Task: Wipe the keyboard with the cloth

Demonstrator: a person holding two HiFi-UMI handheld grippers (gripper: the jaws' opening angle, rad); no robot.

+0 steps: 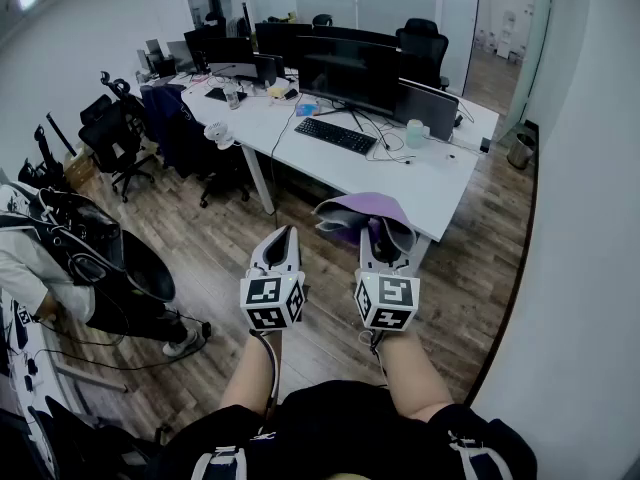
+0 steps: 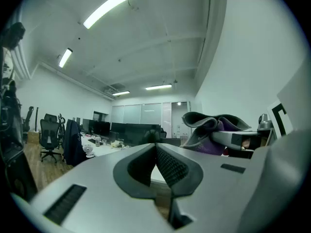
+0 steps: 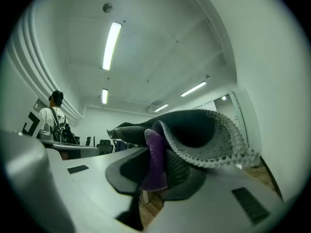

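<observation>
While the cloth [image 1: 362, 213] is already gripped, no wiping has begun; I judge this to be the approach step. The right tongs [image 1: 380, 236] are clamped on a fold of the purple-and-grey cloth, which bunches up above and ahead of the jaws. The left tongs [image 1: 284, 234] are pressed together with nothing between them. The keyboard [image 1: 336, 135] lies on the white worktop [image 1: 430, 180] in front of a monitor [image 1: 350, 73], well apart from both tongs, with wooden floor [image 1: 240, 248] between.

The next move, as I read it, calls for walking up to the worktop, lowering the right tongs until the cloth lies on the keys, then drawing it along the rows. The free left tongs could steady the keyboard's edge against sliding.

Both forearms reach forward from the body, side by side and near each other. The tongs point toward the worktop and tip somewhat upward, since both gripper views take in the ceiling.
</observation>
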